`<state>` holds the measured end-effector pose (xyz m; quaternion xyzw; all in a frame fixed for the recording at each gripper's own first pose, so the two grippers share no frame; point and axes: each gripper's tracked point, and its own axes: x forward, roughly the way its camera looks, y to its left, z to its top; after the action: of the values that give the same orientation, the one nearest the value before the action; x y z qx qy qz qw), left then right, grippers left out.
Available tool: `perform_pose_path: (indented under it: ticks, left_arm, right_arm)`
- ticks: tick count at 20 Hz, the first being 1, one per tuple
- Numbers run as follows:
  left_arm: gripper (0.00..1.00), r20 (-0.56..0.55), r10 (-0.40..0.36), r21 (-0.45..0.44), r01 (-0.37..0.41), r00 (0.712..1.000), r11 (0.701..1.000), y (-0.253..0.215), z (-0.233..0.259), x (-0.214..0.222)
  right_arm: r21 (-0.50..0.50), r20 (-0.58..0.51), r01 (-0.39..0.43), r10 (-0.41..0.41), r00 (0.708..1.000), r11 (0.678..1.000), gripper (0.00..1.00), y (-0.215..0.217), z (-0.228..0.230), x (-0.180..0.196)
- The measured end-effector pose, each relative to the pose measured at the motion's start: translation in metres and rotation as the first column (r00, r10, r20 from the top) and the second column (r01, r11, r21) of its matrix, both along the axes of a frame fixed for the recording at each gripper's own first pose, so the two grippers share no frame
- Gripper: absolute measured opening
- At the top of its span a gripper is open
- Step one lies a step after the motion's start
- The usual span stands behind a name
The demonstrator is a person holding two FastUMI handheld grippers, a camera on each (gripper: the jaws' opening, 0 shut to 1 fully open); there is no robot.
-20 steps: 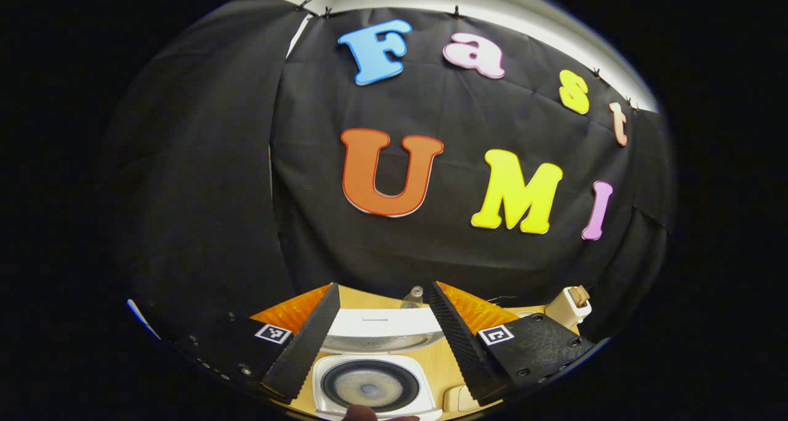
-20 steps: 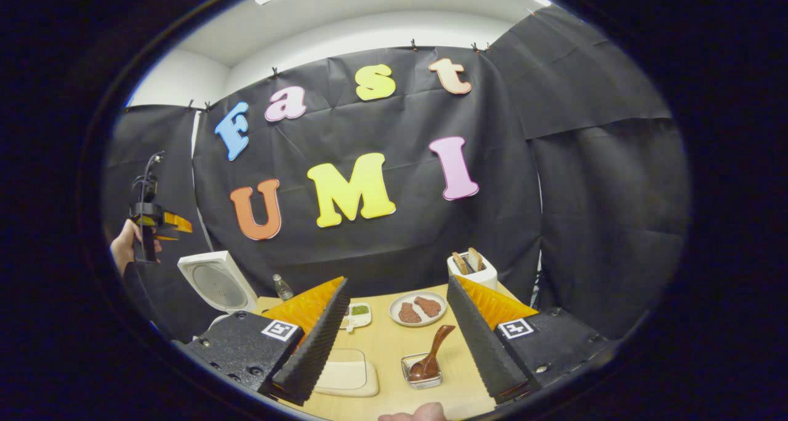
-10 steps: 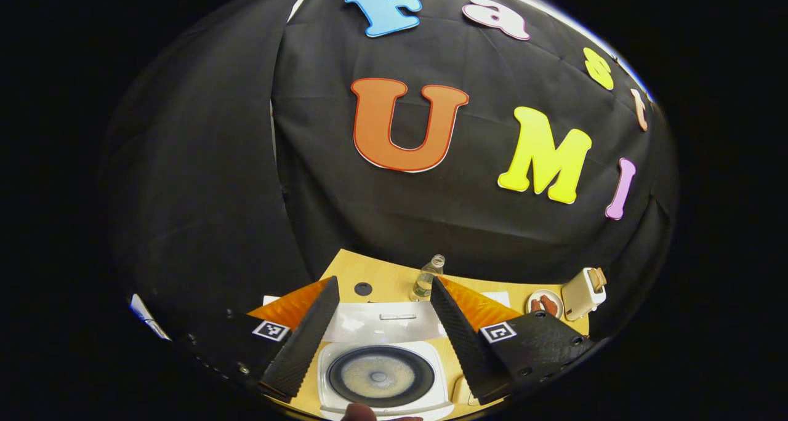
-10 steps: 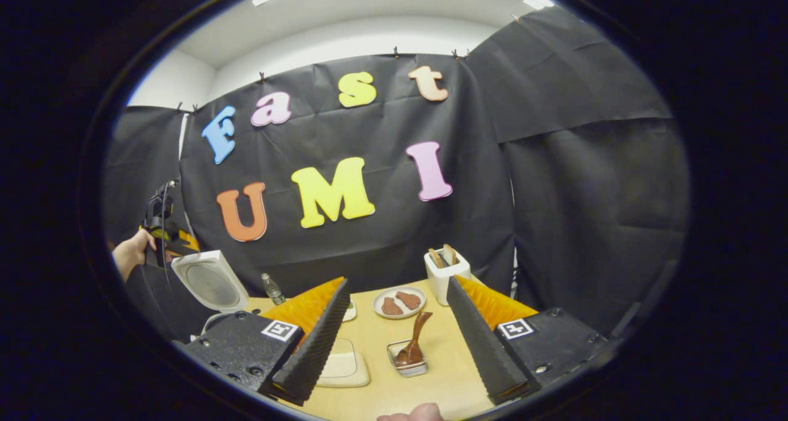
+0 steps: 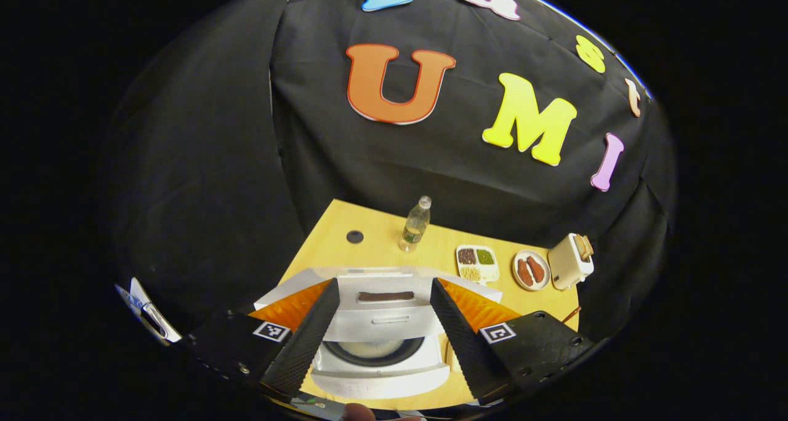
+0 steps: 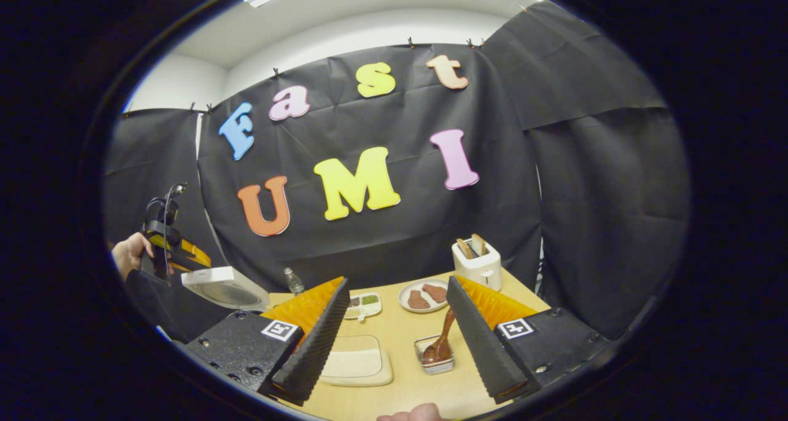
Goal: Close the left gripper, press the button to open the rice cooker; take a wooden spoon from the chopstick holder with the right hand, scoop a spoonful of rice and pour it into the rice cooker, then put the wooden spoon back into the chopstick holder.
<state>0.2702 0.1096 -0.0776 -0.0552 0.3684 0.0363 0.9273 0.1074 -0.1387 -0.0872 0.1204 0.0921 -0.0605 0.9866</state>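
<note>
My left gripper [image 5: 381, 322] hangs above the rice cooker [image 5: 380, 347], jaws spread, empty. My right gripper [image 6: 394, 338], jaws spread, has the wooden spoon [image 6: 442, 341] between them, untouched.

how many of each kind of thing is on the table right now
rice cooker: 1
water bottle: 1
toaster: 1
divided snack tray: 1
plate with meat: 1
wooden spoon: 1
small clear dish under the spoon: 1
flat pale tray: 1
Total: 8
</note>
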Motion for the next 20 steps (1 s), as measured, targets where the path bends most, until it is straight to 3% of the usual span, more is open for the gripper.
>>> perform_pose_path:
  ticks: [5,9,13,20]
  left_arm:
    - [0.96,-0.158,0.016,-0.090,-0.031,0.987,0.995,-0.010,-0.059,-0.054]
    - [0.97,-0.267,0.012,-0.094,-0.038,0.964,0.995,-0.011,-0.107,-0.072]
    - [0.96,-0.322,0.017,-0.096,-0.051,0.947,0.994,-0.009,-0.131,-0.078]
    - [0.97,-0.333,0.012,-0.085,-0.043,0.943,0.995,-0.008,-0.141,-0.082]
  right_arm:
    - [-0.039,0.003,-0.073,0.073,0.997,0.997,0.99,0.024,0.000,0.004]
    - [-0.054,-0.008,-0.114,0.114,0.993,0.992,1.00,0.034,-0.005,0.004]
    - [-0.048,-0.026,-0.127,0.126,0.992,0.991,1.00,0.038,-0.010,0.002]
    - [-0.044,-0.044,-0.133,0.131,0.990,0.990,0.99,0.042,-0.020,0.002]
